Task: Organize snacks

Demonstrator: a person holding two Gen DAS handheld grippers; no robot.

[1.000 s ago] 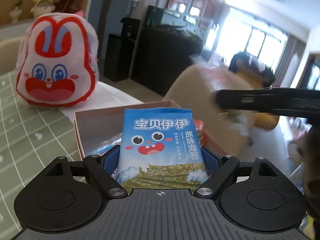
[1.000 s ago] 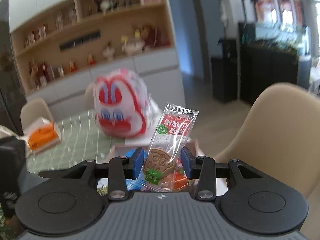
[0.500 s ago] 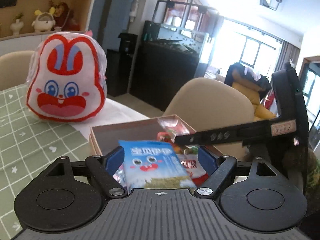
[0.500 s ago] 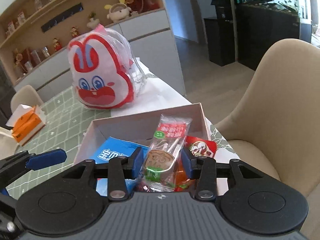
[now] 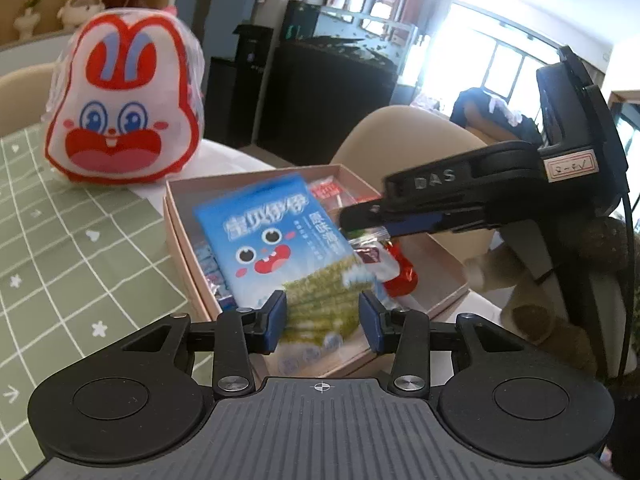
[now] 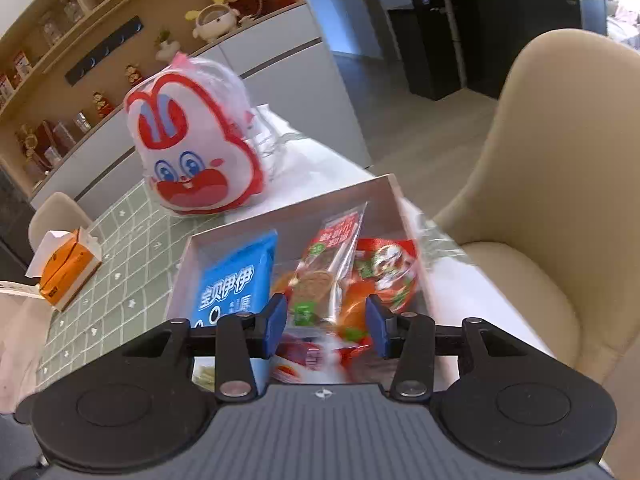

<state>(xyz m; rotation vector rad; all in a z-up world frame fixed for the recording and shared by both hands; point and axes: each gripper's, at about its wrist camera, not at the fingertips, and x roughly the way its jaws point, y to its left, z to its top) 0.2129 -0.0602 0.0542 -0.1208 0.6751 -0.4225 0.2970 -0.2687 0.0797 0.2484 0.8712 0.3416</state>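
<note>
A pink cardboard box (image 5: 176, 216) sits on the table and holds several snack packets. A blue seaweed packet (image 5: 276, 240) lies in it; my left gripper (image 5: 322, 320) stands open around its near end. In the right wrist view the box (image 6: 288, 216) holds the blue packet (image 6: 236, 276), a clear cookie packet (image 6: 324, 272) and a red-green packet (image 6: 384, 268). My right gripper (image 6: 326, 322) is open, its jaws apart from the cookie packet lying between them. The right gripper (image 5: 360, 216) also reaches over the box in the left wrist view.
A red-and-white rabbit bag (image 5: 124, 116) stands behind the box, also in the right wrist view (image 6: 196, 152). A green checked tablecloth (image 5: 60, 248) covers the table. An orange tissue box (image 6: 68, 268) lies at the left. A beige chair (image 6: 552, 168) stands at the right.
Both grippers lowered over the box and opened. The blue packet and the cookie packet dropped from the jaws and now lie in the box.
</note>
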